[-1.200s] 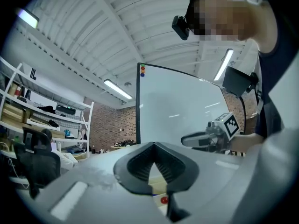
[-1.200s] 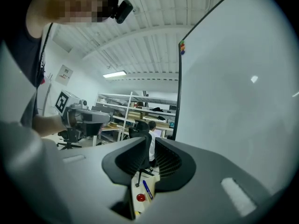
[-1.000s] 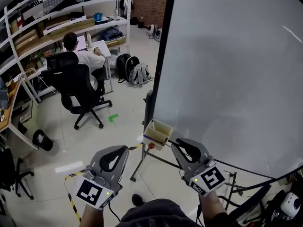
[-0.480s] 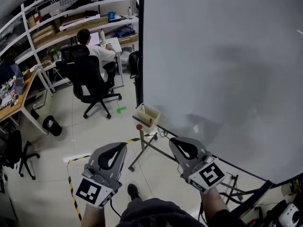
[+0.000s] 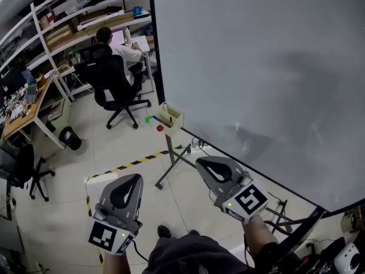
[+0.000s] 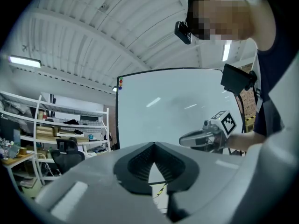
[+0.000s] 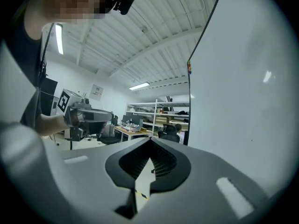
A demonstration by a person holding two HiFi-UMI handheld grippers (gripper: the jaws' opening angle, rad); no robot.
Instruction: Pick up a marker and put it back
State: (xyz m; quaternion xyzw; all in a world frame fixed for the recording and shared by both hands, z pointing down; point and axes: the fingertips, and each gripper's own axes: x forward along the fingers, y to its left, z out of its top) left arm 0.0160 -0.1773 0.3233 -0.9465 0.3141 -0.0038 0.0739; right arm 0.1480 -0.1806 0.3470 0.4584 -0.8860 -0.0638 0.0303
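A small beige box hangs at the lower left corner of the big whiteboard, with a red round piece just below it. I cannot make out a marker inside it. My left gripper hovers over the floor, low and left of the box, shut and empty. My right gripper is in front of the board's lower edge, also shut with nothing between its tips. Each gripper shows in the other's view: the right gripper and the left gripper.
A person sits in a black office chair at a desk by white shelving. A wooden desk and a black bin stand at the left. Yellow-black tape crosses the floor beside the whiteboard's stand legs.
The head view has swung, so the whiteboard fills more of the frame. The box now sits higher and farther from both grippers, and the left gripper sits lower.
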